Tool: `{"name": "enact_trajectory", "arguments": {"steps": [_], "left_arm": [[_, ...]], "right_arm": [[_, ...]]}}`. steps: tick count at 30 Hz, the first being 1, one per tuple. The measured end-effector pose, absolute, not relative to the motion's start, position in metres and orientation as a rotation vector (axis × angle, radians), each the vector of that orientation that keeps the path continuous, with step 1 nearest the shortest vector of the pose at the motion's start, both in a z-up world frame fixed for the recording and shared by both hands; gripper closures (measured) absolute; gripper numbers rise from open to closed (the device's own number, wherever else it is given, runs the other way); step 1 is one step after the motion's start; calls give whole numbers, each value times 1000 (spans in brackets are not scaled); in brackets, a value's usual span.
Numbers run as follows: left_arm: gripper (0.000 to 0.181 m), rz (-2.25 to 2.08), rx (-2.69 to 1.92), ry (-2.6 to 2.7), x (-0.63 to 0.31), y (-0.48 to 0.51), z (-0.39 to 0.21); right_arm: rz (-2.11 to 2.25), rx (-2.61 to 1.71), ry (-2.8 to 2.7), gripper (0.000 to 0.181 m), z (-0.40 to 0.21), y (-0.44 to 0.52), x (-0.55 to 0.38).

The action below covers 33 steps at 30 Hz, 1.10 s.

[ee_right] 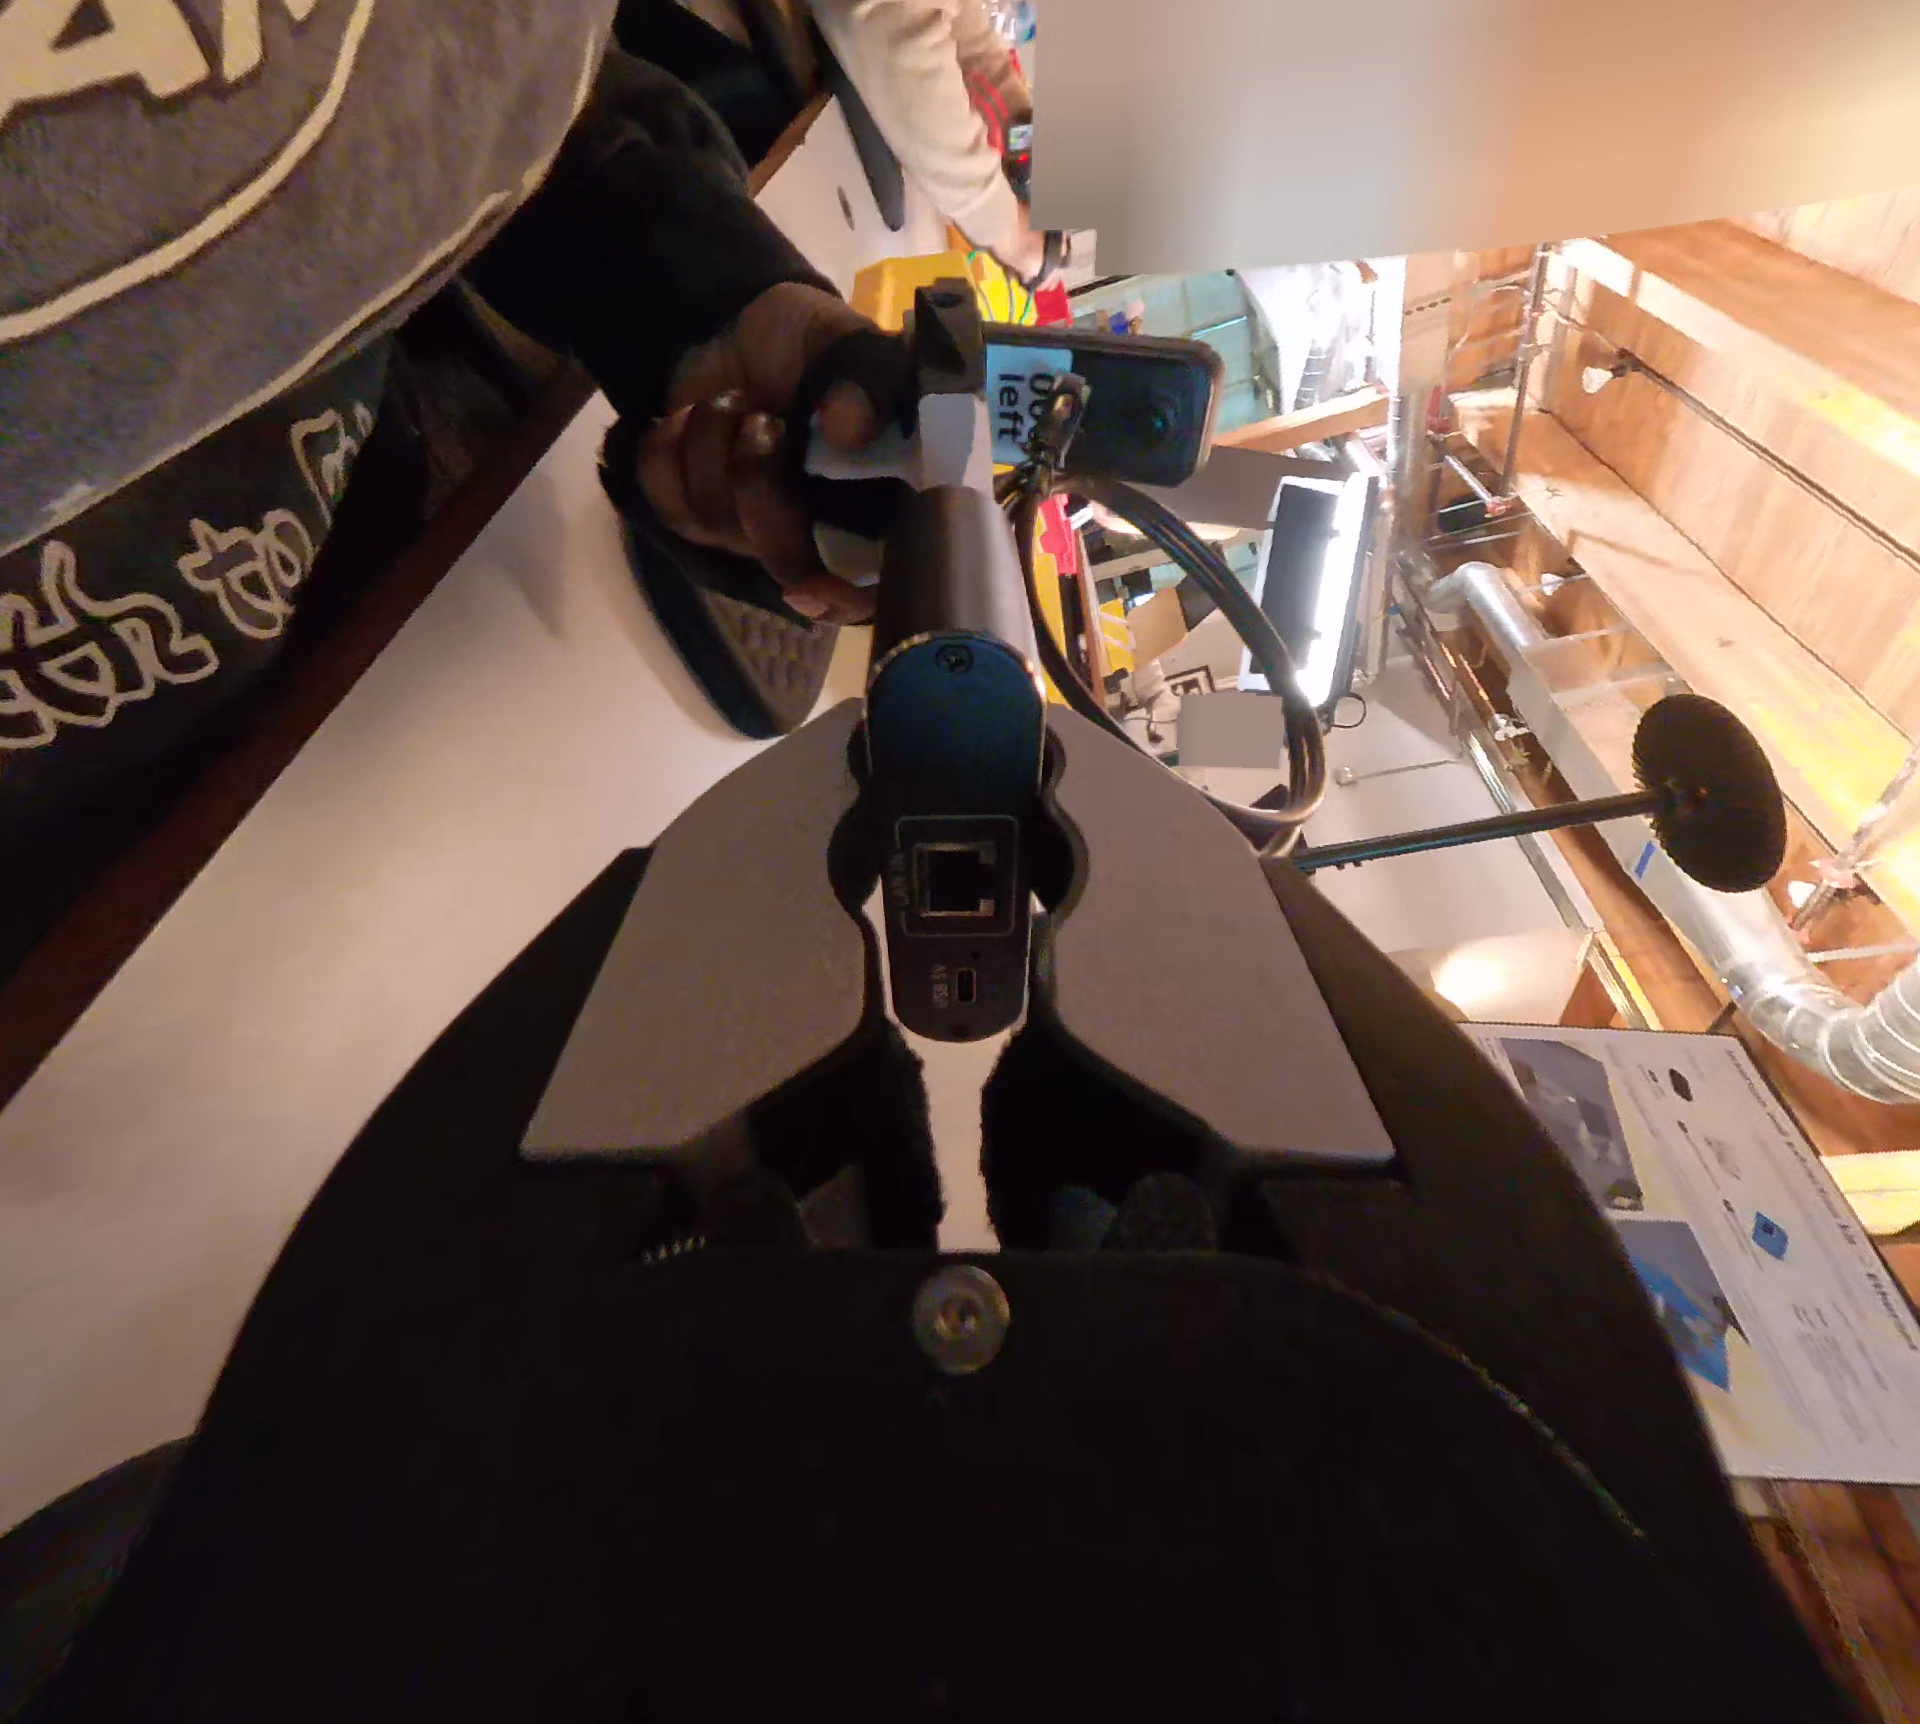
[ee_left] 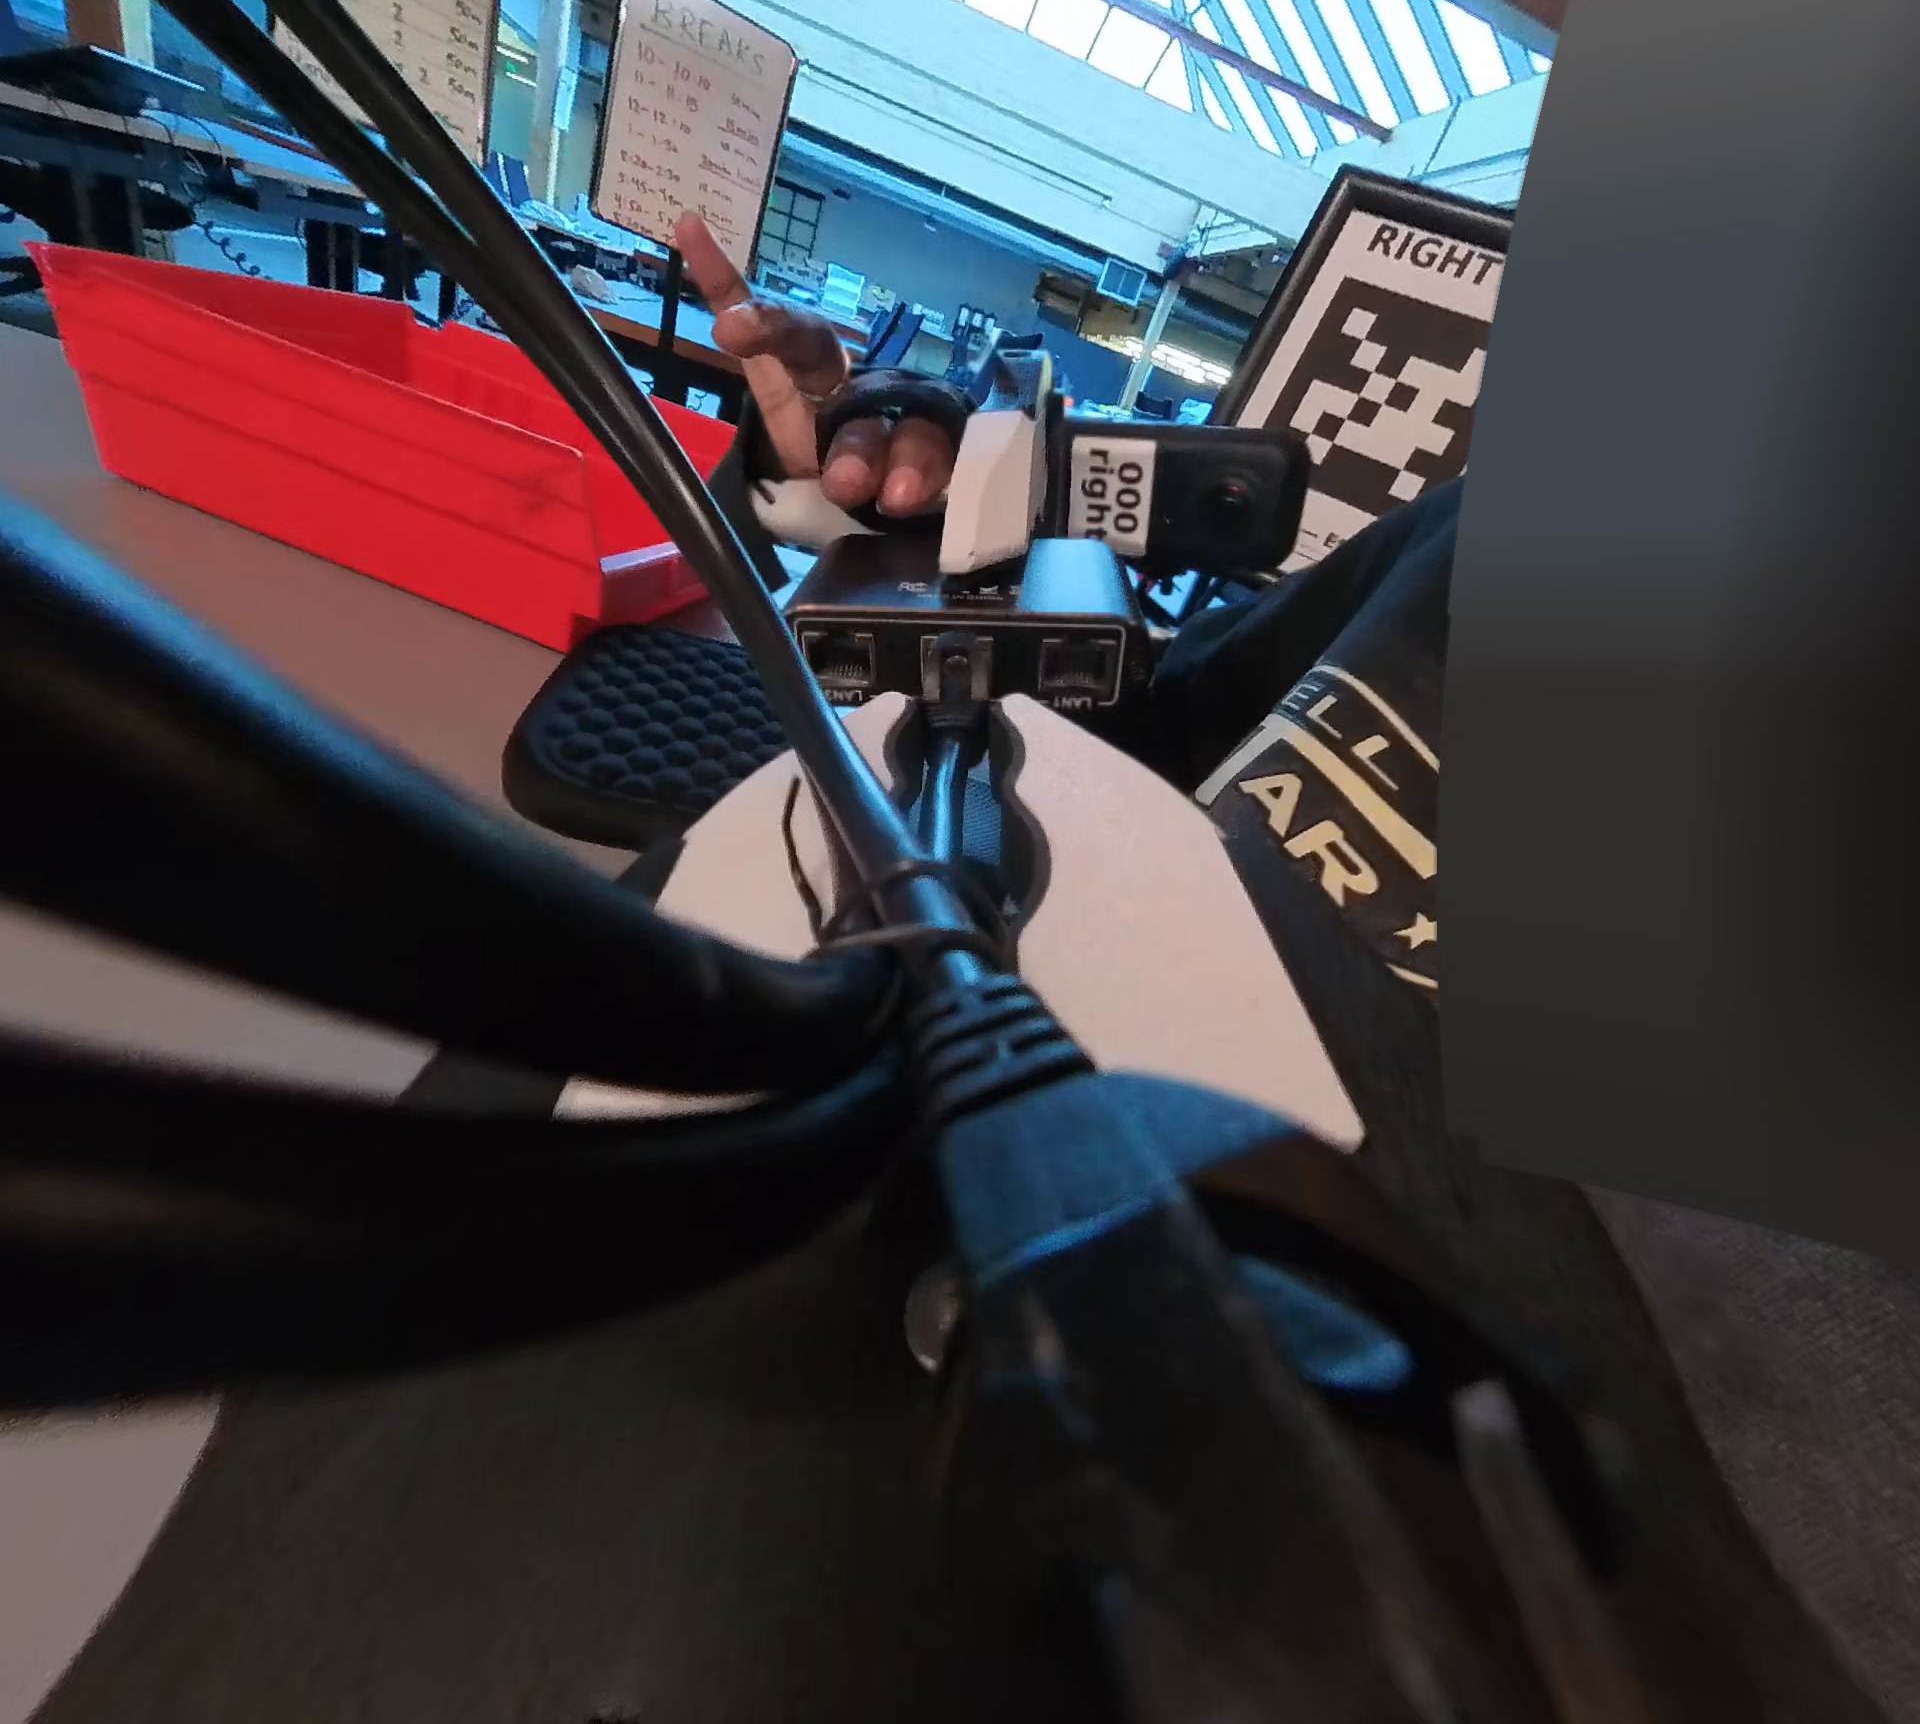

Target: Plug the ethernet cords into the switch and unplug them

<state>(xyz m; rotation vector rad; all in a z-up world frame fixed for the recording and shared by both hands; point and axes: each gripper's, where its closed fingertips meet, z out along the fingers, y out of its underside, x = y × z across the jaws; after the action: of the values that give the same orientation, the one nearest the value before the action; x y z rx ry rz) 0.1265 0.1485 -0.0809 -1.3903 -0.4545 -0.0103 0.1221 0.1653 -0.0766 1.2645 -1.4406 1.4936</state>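
Note:
The black switch [ee_left: 966, 594] stands above the table with three ports facing me in the left wrist view. My left gripper [ee_left: 951, 716] is shut on a black ethernet cord [ee_left: 943, 791], and the cord's plug [ee_left: 951, 668] sits in the middle port. The two outer ports are empty. The rest of the cord loops back in a tied bundle [ee_left: 416, 947] close to the camera. My right gripper [ee_right: 956, 765] is shut on the switch [ee_right: 956, 843] from its other end, where a single empty port [ee_right: 954, 879] faces me. The right gripper's white finger [ee_left: 992, 490] shows on top of the switch.
A red plastic bin [ee_left: 312, 427] stands on the table at the left. A black honeycomb pad [ee_left: 644, 729] lies just left of the switch and also shows in the right wrist view [ee_right: 764, 640]. The person's dark shirt [ee_left: 1320, 791] is close on the right. A printed sheet [ee_right: 1662, 1259] lies nearby. Left and right tips are no more than a few centimetres apart.

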Motion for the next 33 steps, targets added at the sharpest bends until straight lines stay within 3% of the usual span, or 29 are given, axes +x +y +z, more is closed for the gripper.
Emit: {"name": "enact_trajectory", "arguments": {"steps": [12, 15, 17, 22, 33], "left_arm": [[169, 20, -1342, -448, 119, 146, -79], [122, 172, -1348, -488, 102, 129, -77], [104, 377, -1275, -585, 81, 97, -72], [107, 980, -888, -753, 63, -11, -48], [108, 1124, -870, -759, 61, -17, -51]], "right_arm": [[1449, 1231, -1442, 156, -75, 158, 116], [1305, 1142, -1384, 156, -75, 155, 93], [1191, 1081, -1408, 156, -82, 157, 70], [912, 1038, -1492, 156, -121, 171, 24], [732, 1206, -1630, 156, -176, 199, -5]]}}
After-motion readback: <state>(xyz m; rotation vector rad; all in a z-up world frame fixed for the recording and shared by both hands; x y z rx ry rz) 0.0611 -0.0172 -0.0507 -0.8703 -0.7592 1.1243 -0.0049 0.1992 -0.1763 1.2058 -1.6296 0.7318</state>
